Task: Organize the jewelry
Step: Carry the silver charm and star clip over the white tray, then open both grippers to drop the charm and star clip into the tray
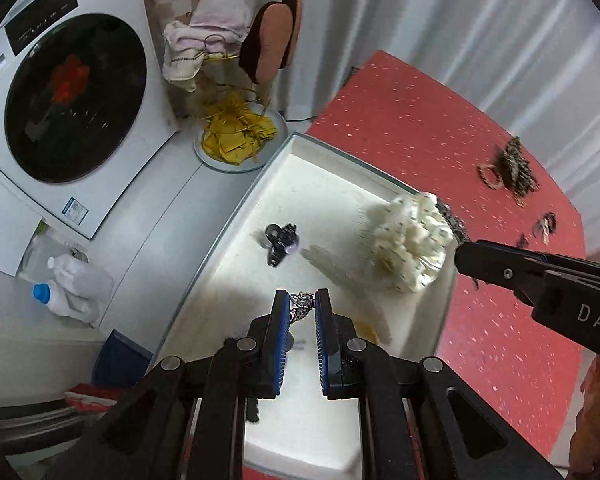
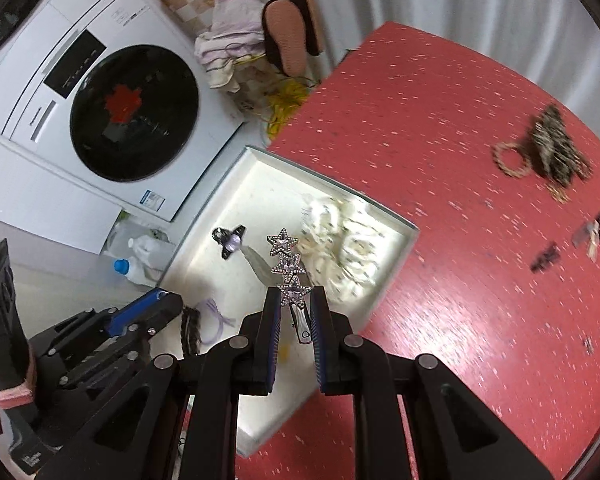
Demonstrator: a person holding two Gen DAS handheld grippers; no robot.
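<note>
Over the white tray [image 2: 396, 220]: right gripper [image 2: 295, 295], fingers closed on star hair clip [image 2: 287, 264]; left gripper [image 1: 302, 303] pinching small silver ornament [image 1: 302, 305]. Inside: black claw clip [image 1: 281, 240], white scrunchie [image 1: 412, 236].

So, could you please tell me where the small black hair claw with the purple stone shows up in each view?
Left wrist view: the black hair claw lies in the white tray, just left of centre, above the left tool.
Right wrist view: left of centre in the tray, left of the star clip.
Shared landmark: the cream scrunchie.
</note>
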